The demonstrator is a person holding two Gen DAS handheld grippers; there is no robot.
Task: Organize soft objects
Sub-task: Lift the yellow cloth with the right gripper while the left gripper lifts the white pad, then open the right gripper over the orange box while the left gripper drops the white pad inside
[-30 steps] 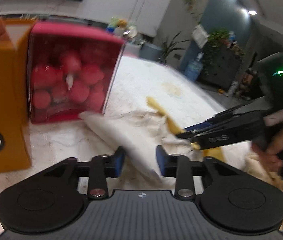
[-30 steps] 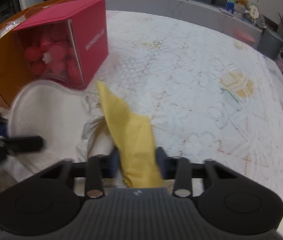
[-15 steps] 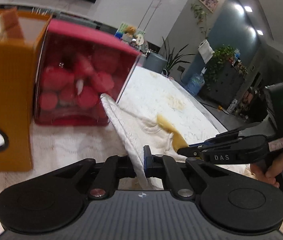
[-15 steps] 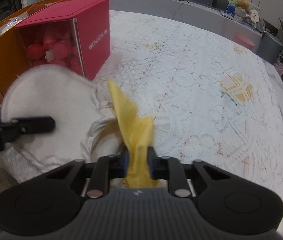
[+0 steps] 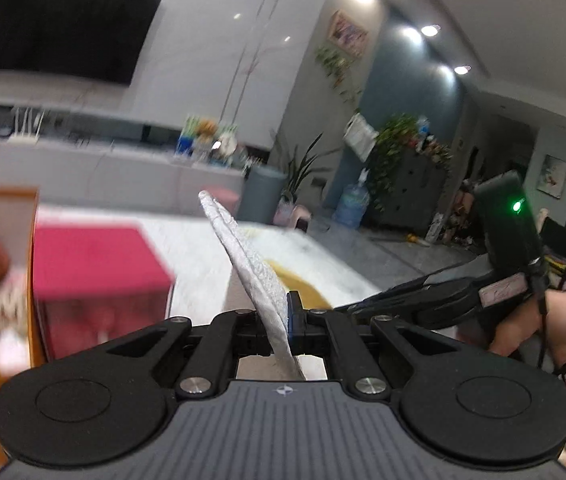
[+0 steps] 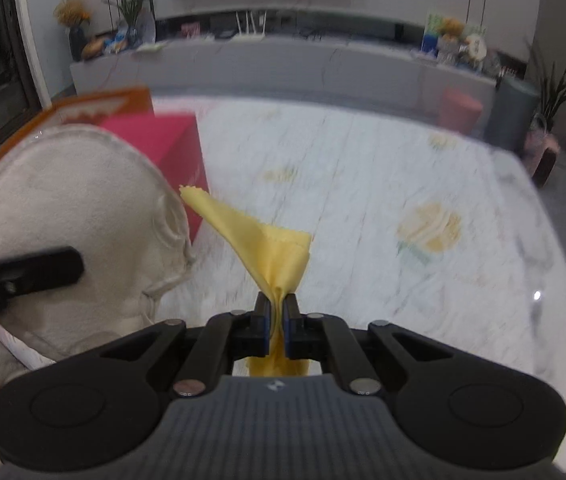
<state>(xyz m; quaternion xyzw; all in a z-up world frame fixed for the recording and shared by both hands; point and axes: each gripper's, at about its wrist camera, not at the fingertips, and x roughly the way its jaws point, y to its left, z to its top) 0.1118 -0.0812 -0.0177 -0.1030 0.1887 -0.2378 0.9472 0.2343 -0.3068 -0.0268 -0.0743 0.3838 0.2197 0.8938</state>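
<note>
Both grippers are clenched on fabric. Nearest, the right gripper (image 6: 278,322) pinches a yellow cloth (image 6: 273,246) at a bunched fold, the rest standing up off the table. The left gripper (image 5: 279,322) grips a round white padded cloth (image 5: 249,268) by its edge; seen from the right wrist, it hangs just left of the yellow cloth, clear of the tabletop. This looks like the pick-up step, with both soft pieces raised. Next they need carrying to wherever they belong, possibly the orange box (image 6: 95,106) beyond the white cloth, without dragging them. A red box (image 6: 163,140) sits beside the orange one. The table (image 6: 403,168) wears a white lace cover. Farther off: a low cabinet, plants, a dark wall screen.
</note>
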